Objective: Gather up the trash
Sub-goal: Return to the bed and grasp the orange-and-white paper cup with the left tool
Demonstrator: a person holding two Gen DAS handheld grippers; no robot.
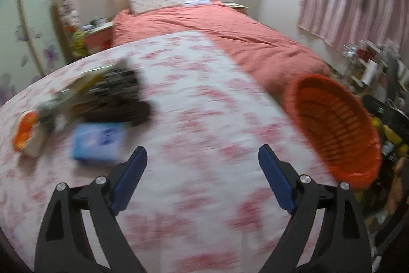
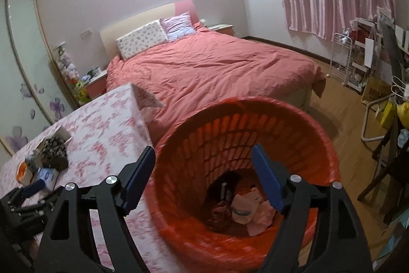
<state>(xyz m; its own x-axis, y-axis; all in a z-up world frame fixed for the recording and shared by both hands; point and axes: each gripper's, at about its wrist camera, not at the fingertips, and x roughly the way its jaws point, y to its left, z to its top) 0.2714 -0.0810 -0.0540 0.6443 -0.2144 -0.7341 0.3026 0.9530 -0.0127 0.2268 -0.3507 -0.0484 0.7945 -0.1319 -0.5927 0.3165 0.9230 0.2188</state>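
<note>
- We find the left gripper (image 1: 202,154) spread wide, holding nothing, above the table (image 1: 209,104).
- Right gripper (image 2: 203,154): released, empty, over the basket (image 2: 329,152).
- Trash (image 1: 84,114) lies at ten o'clock; basket at three.

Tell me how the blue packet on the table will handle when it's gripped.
The blue packet looks soft and flat, so it will probably squash and flop rather than stay stiff. It seems light for its size. Its wrapper may be slippery; blur hides the finish.
</note>
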